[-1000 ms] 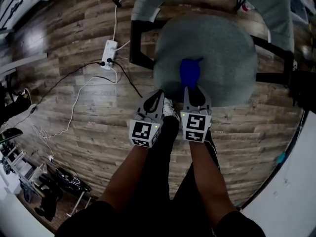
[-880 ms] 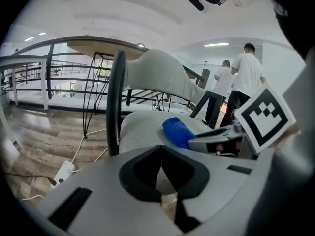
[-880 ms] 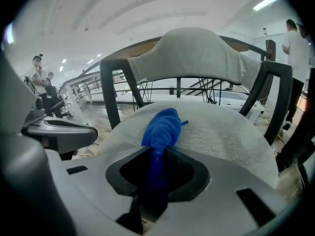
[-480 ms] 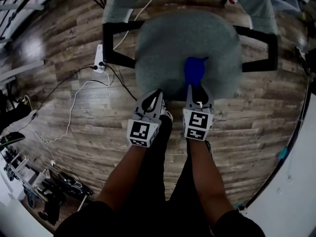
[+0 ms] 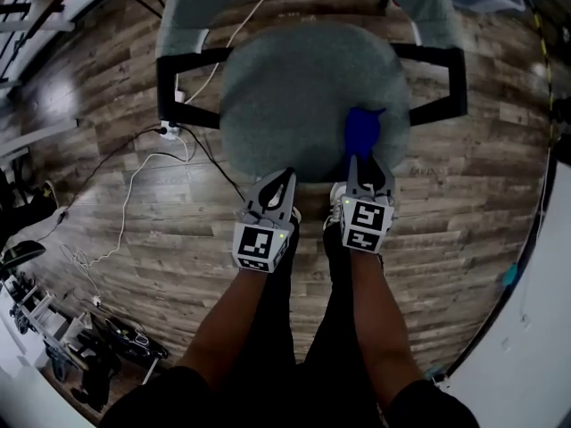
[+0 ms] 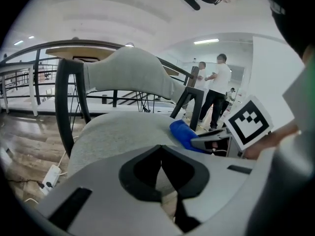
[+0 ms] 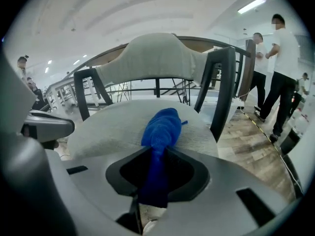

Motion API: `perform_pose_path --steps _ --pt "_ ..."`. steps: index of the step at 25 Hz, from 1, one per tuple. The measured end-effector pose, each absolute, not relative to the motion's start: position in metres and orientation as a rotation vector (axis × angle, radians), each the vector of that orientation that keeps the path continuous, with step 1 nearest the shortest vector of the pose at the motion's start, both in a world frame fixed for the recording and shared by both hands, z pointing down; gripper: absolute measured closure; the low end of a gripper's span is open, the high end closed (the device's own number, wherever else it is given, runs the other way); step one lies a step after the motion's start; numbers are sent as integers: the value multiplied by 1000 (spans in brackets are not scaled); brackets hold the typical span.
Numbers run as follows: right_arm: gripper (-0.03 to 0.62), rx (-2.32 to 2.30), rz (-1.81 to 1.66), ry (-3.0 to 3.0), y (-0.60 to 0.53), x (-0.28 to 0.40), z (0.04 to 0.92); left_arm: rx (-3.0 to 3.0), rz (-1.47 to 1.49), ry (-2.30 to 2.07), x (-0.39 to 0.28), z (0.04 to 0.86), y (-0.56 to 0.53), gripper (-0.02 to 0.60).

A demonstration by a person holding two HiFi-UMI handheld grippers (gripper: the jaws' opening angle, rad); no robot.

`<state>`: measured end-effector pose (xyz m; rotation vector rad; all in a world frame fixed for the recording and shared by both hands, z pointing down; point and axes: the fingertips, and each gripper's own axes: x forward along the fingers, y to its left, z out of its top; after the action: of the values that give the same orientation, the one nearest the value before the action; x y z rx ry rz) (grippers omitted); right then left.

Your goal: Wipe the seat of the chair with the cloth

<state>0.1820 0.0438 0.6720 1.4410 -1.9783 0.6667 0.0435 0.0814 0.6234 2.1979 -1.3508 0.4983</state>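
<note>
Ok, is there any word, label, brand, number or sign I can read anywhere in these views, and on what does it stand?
No readable text in any view.
On the left gripper and right gripper, the cubes carry black-and-white square patterns only: no letters or digits.
White power strip on the wooden floor: any print is too small to read.

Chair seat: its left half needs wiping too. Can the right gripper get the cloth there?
Probably yes. The right gripper is shut on the blue cloth lying on the seat, right side; the left half is bare, and the left gripper, shut, sits at its front edge.
</note>
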Motion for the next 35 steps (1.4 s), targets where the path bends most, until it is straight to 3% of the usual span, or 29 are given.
perform_pose_path --steps 20,27,35 --pt "503 1566 691 -1870 44 292 681 2188 511 -1337 110 621 94 575" --pt "502 1590 594 -2051 43 290 610 2180 480 -1385 114 582 79 575" --pt "502 1468 492 -2246 29 265 496 2218 389 -1458 114 474 41 575"
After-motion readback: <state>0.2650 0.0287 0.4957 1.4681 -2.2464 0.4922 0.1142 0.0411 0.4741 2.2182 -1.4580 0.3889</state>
